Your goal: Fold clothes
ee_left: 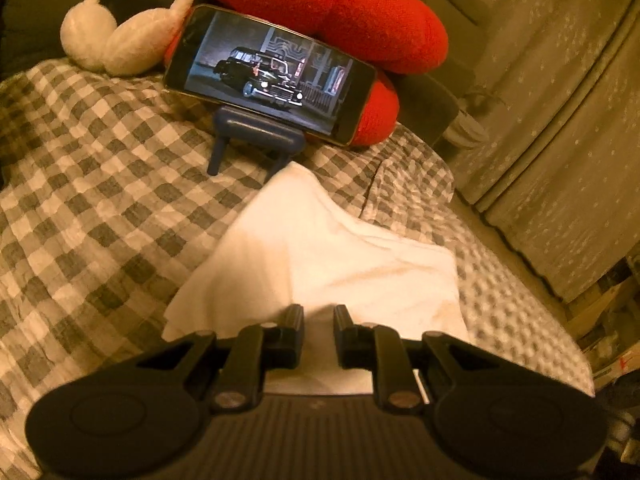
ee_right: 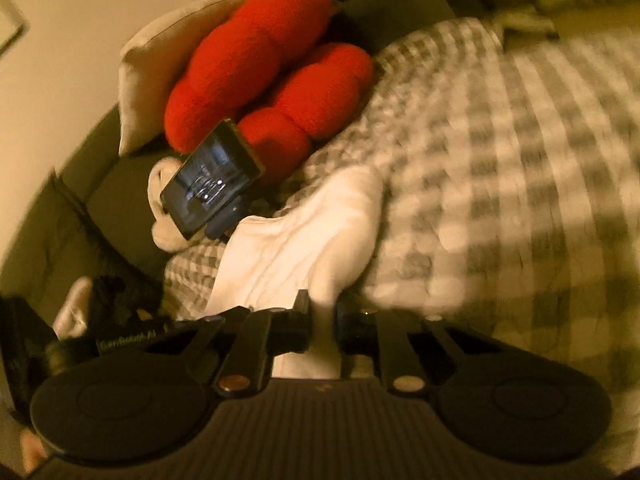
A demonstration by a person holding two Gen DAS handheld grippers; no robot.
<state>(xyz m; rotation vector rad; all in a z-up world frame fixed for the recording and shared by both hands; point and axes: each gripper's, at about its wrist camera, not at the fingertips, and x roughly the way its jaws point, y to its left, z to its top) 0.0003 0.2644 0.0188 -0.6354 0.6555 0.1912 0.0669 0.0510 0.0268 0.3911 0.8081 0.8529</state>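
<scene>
Both the left gripper (ee_left: 318,316) and right gripper (ee_right: 322,306) are clamping the white cloth (ee_left: 320,248), which is lying on the checkered bed (ee_left: 100,184), phone (ee_left: 272,76) at twelve o'clock.

Home bedroom: checkered bedspread (ee_left: 100,184), red plush cushion (ee_left: 328,12), curtains (ee_left: 560,140), propped phone (ee_left: 268,74).

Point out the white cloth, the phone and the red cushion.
white cloth (ee_left: 320,248): left wrist view, middle of its flat top.
phone (ee_left: 272,74): left wrist view, centre of the lit screen.
red cushion (ee_right: 256,60): right wrist view, upper lobe.
</scene>
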